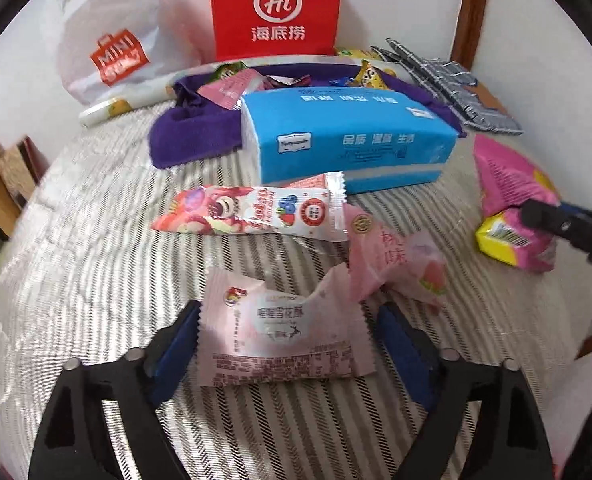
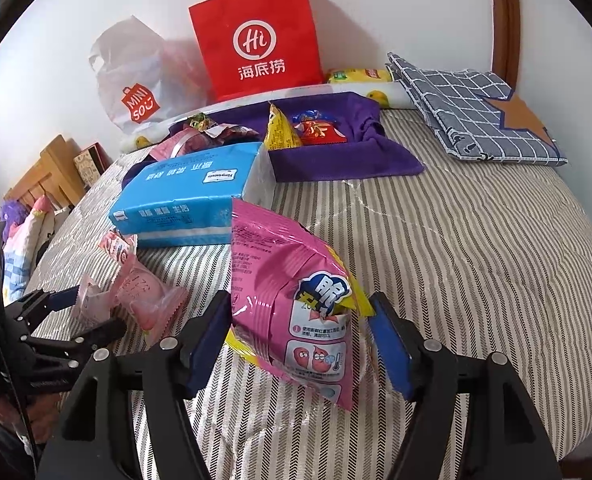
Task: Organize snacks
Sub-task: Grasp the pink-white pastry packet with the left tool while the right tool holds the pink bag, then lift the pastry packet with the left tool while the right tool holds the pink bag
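Observation:
A pale pink snack packet [image 1: 283,332] lies flat on the striped bedspread [image 1: 95,280]. My left gripper [image 1: 287,336] is open around it, one blue pad on each side, with a small gap showing on the right. Just beyond lie a peach-print pink packet [image 1: 396,264] and a long strawberry packet [image 1: 251,212]. My right gripper [image 2: 300,340] is open around a large pink snack bag [image 2: 296,280] resting on the bed. The pads stand beside the bag without pressing it. A purple cloth basket [image 2: 336,164] at the back holds several snacks.
A blue tissue pack [image 2: 191,196] lies in front of the basket. Behind it stand a red paper bag [image 2: 255,36] and a white plastic bag [image 2: 131,80] against the wall. A folded checked cloth [image 2: 472,112] lies at the back right.

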Motion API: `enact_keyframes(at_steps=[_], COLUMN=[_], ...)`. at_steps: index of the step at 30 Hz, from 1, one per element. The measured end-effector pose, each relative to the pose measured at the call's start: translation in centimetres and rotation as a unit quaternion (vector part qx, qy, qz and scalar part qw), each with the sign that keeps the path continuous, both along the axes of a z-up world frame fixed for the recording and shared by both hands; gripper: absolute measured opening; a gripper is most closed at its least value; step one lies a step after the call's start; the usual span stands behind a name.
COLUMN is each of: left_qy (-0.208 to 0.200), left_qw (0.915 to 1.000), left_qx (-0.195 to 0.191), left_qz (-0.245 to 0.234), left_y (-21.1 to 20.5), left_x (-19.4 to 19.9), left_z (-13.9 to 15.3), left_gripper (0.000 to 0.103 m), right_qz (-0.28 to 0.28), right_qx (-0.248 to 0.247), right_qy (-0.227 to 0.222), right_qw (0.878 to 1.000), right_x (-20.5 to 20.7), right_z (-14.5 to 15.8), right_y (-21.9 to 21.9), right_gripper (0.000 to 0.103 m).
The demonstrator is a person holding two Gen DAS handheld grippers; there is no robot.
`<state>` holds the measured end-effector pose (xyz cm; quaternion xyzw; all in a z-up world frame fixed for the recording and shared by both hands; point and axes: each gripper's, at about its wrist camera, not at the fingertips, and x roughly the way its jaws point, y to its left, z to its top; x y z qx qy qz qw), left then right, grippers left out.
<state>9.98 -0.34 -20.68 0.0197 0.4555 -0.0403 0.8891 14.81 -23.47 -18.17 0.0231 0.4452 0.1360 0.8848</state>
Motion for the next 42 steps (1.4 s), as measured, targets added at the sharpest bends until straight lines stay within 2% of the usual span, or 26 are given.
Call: enact_keyframes(at_steps=[1,3,8,14,18,24,28,31,33,42], left_qy=[-0.003,-0.005,-0.003,-0.002,-0.012,-0.017,-0.012,-0.012,-0.012,-0.013], left_qw=[1.0,1.0,0.9998,0.9991,0.9986,0.9978,0.9982,0.9982,0.9981,0.9979], left_qx=[-0.003,-0.001,-0.002,-0.008,-0.009,-0.018,-0.007,-0.008,-0.013,-0.029], left_qz=[-0.001,0.002,0.022,0.041,0.05,0.062,0.058,0.059,0.059,0.056], left_y=[0.1,0.5,2.6,4.4,4.5,5.0,4.6,4.6,4.7,5.0], left_x=[-0.1,-0.1,0.6,2.2,2.1,2.1,2.3,2.3,2.3,2.0], left_z=[0.1,0.4,0.7,0.6,0.4,0.3,0.4,0.4,0.4,0.5], left_gripper=[0.074,0.054,0.051,0.053,0.055,0.055,0.054,0.053,0.052,0.05], right_qz=[0.0,-0.001,-0.009,-0.018,-0.025,-0.038,-0.031,-0.018,-0.012,0.013], right_qx=[-0.001,-0.003,-0.006,0.006,-0.006,0.005,0.007,0.004,-0.003,0.0], right_qy=[0.0,0.002,-0.002,0.003,0.004,0.004,-0.01,-0.023,-0.031,-0.032], right_qw=[1.0,1.0,1.0,1.0,1.0,0.999,0.999,1.0,0.999,0.999], right_x=[0.0,0.0,0.0,0.4,0.8,1.2,1.5,1.4,1.2,0.1], right_z=[0.0,0.0,0.4,0.5,0.3,-0.1,-0.2,-0.1,0.3,0.9], right_y=[0.0,-0.1,-0.7,-0.9,-0.5,-0.1,0.8,1.4,1.6,1.9], right_gripper=[0.071,0.073,0.075,0.075,0.076,0.079,0.079,0.069,0.058,0.042])
